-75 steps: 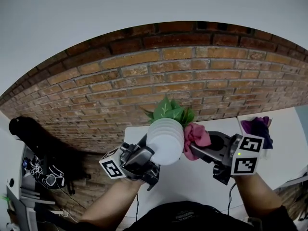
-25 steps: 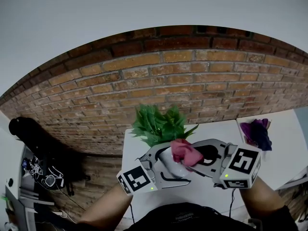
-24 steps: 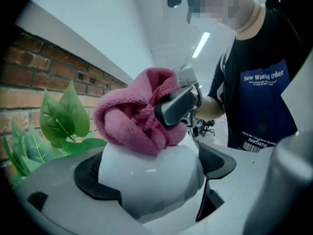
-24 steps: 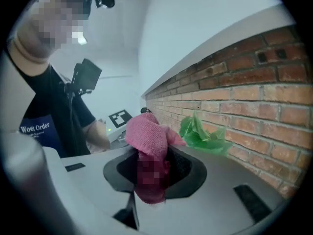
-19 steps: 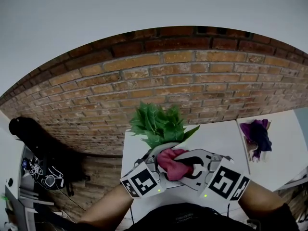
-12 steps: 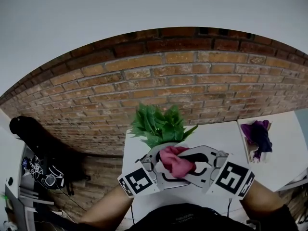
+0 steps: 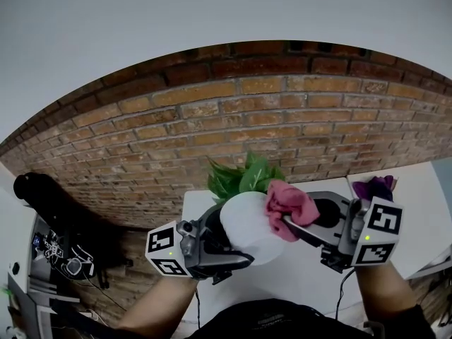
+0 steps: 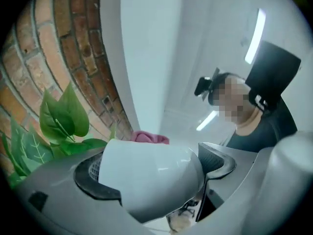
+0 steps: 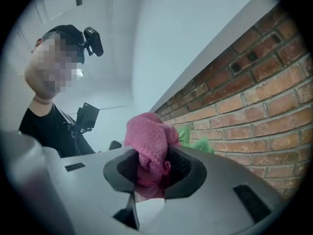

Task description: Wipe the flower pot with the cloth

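The brick wall (image 7: pixel 247 119) stands behind the white bench (image 7: pixel 304 277). I hold the flower pot (image 7: pixel 244 226) tilted above the bench's back left corner, with its plant (image 7: pixel 244 177) toward the wall. My left gripper (image 8: pixel 151 175) has its fingers (image 8: pixel 90 177) spread wide and clamped across the pot's smooth wall. My right gripper (image 9: pixel 151 168) has its fingers (image 9: pixel 188 168) pinched on the bunched pink cloth (image 7: pixel 286 203), which touches the pot's upper side.

Risks:
- Sideways wiping pressure may push the glossy pot out of my left fingers and drop it.
- Hard dragging may pull the cloth free.

Count: two grippers, one pot, one pink cloth, and one purple bundle (image 7: pixel 373 187) toward the bench's back right.
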Tool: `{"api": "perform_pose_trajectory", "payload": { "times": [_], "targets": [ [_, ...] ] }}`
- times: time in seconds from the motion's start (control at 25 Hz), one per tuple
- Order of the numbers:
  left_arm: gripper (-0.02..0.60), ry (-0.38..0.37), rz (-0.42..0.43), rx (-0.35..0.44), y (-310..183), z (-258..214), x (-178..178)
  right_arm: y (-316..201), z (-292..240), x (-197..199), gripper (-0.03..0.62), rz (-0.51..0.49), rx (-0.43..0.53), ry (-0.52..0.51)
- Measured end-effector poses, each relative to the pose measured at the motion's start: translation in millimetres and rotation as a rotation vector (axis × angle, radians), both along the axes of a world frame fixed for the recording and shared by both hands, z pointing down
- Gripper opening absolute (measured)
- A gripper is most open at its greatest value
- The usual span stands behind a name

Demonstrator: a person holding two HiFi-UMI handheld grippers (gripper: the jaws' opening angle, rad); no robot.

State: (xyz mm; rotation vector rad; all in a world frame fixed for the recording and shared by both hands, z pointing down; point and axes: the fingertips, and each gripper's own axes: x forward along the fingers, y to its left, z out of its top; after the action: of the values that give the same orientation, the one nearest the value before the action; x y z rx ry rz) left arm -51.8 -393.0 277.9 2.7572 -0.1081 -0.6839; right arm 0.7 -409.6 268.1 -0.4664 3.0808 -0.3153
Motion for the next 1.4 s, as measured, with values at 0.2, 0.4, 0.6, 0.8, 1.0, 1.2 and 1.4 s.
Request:
{"api": "perform_pose_trajectory", "payload": {
  "times": [0.2, 0.4, 0.6, 0.8, 1.0, 1.2, 1.4],
  "targets": [
    [0.514, 0.244, 0.032, -0.122, -11, -23, -22, 4, -3, 2, 0.094, 0.005, 0.018, -0.019],
    [0.514, 0.424, 0.025, -0.192, -24, -36, -46, 16, 8, -11, 0.094, -0.022, 0.031, 0.031],
    [0.514, 0.531, 0.010, -0.255, -32, -39, -51, 27, 19, -24, 0.094, -0.049, 0.029, 0.056],
    [0.515, 0.480, -0.027, -0.270, -34, -26, -47, 23, 27, -23, 0.094, -0.003, -0.004, 0.035],
    [0.515, 0.402, -0.021, -0.267, -32, -17, -39, 20, 31, -19, 0.094, 0.021, -0.007, 0.052],
    [0.517, 0.332, 0.008, -0.281, -30, -7, -30, 16, 28, -10, 0.094, 0.040, 0.009, 0.060],
    [0.526, 0.285, 0.069, -0.319, -24, 3, -20, 14, 22, -2, 0.094, 0.046, 0.009, 0.051]
  ]
}}
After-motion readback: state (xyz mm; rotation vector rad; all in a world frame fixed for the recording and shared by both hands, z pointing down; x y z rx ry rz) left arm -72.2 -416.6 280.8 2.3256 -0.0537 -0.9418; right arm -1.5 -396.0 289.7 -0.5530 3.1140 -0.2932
